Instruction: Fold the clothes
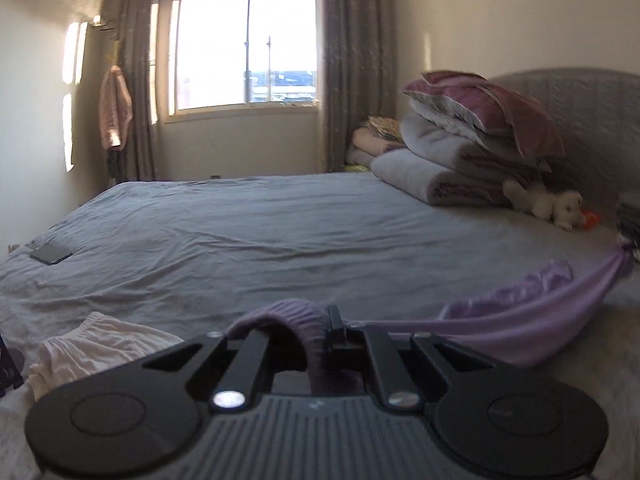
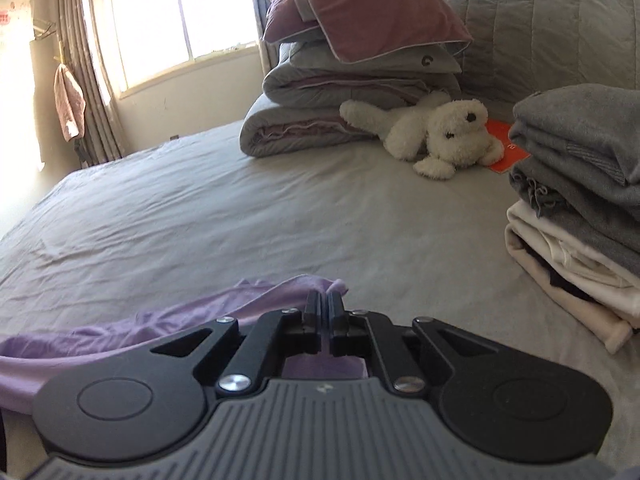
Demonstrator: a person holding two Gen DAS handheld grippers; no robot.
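A lilac garment [image 1: 516, 316] is stretched above the grey bed sheet [image 1: 260, 232] between my two grippers. My left gripper [image 1: 316, 320] is shut on its ribbed purple hem [image 1: 296, 312], which bunches over the fingers. The cloth runs right to my right gripper, which shows at the left wrist view's right edge [image 1: 628, 246]. In the right wrist view my right gripper [image 2: 325, 300] is shut on a corner of the same lilac garment [image 2: 160, 332], which trails off to the left, just above the sheet [image 2: 240, 220].
A pale pink garment [image 1: 92, 344] lies at front left beside a dark phone [image 1: 50, 255]. Folded quilts and pillows [image 2: 356, 80], a white plush dog [image 2: 440, 136] and a stack of folded clothes [image 2: 580, 208] sit near the headboard. A window [image 1: 246, 48] is behind.
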